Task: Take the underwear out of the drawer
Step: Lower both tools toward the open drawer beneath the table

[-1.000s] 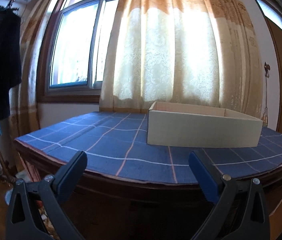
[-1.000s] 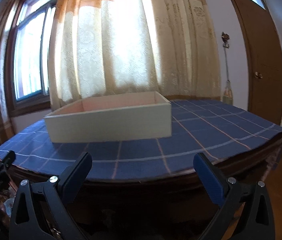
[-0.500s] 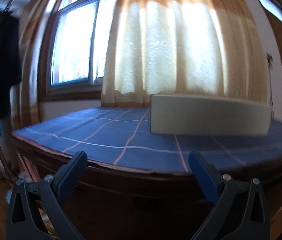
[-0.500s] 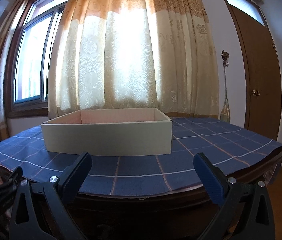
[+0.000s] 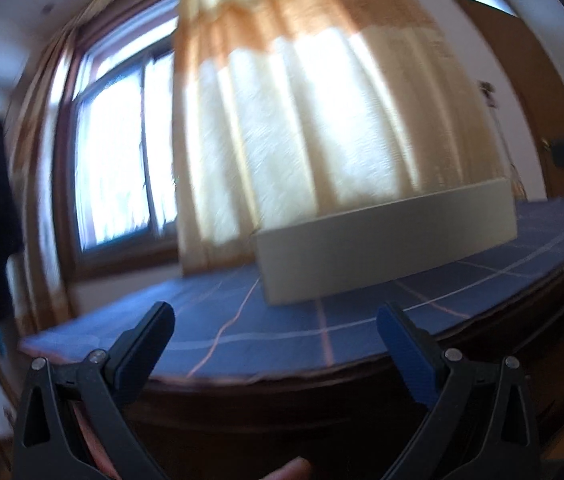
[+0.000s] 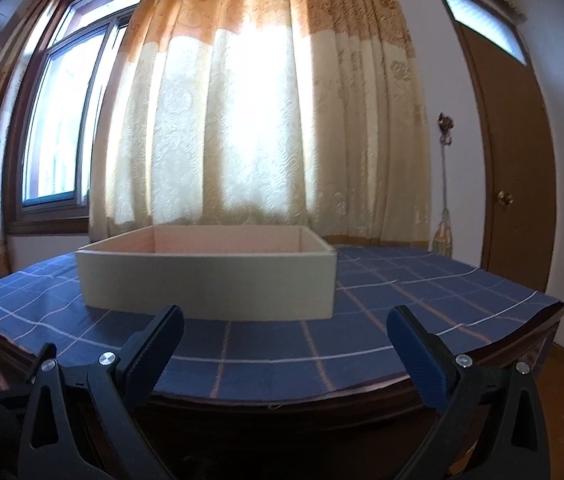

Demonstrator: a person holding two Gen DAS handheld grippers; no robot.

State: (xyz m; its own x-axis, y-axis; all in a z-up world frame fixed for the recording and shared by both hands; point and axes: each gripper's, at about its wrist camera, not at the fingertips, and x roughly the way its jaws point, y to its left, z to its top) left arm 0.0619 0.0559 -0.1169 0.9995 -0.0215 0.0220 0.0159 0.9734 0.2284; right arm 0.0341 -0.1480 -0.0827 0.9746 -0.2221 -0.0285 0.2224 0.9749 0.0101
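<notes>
Underwear is nowhere in sight, and no drawer shows either.
Both claws, left claw [image 5: 275, 322] and right claw [image 6: 285, 324], gape wide and empty near the counter [image 6: 422, 300] edge; soft, light cloth should pinch easily at any bunched fold.

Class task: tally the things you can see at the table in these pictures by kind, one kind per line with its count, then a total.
Cardboard box: 1
Blue checked tablecloth: 1
Left gripper and right gripper, both open: 2
Total: 4
</notes>
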